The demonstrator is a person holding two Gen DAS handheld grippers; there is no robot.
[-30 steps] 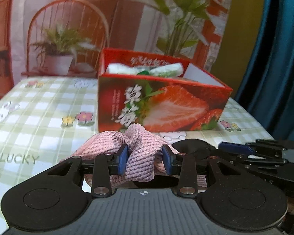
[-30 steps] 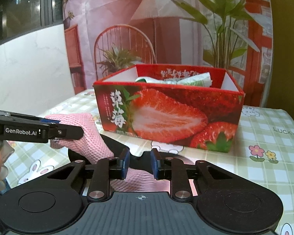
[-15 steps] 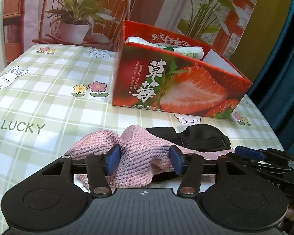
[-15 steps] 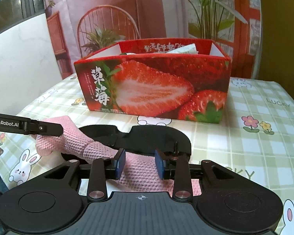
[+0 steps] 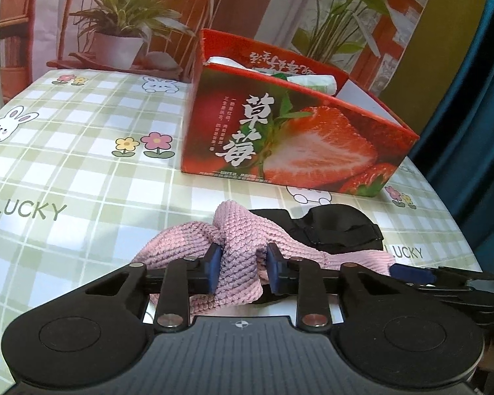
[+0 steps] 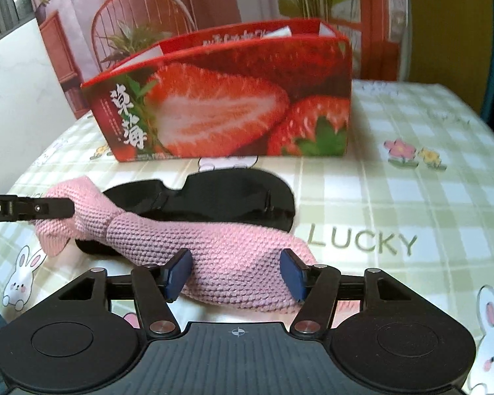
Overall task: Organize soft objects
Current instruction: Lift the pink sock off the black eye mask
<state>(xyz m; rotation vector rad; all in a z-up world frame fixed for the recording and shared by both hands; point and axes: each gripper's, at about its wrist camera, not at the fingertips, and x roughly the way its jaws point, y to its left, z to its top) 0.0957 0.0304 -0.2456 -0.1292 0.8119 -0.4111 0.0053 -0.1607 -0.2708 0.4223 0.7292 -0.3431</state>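
- A bench (image 5: 82, 171) under green-checked oilcloth printed with rabbits, flowers and "LUCKY" fills both views; a plant-and-chair backdrop hangs behind.
- The strawberry box (image 5: 289, 138) stands upper centre; bare cloth lies at left of the left view.
- The pink knitted cloth (image 6: 214, 247) lies bunched across a black eye mask (image 6: 214, 194), lower centre.
- The left claw (image 5: 242, 271) is closing, pinching a fold; the right claw (image 6: 235, 275) is opening, pads astride the cloth.

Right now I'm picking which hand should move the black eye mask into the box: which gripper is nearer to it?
Roughly equal. The left gripper closes on the pink knitted cloth lying over the black eye mask; the right gripper, opening, straddles the cloth's other end beside the mask.
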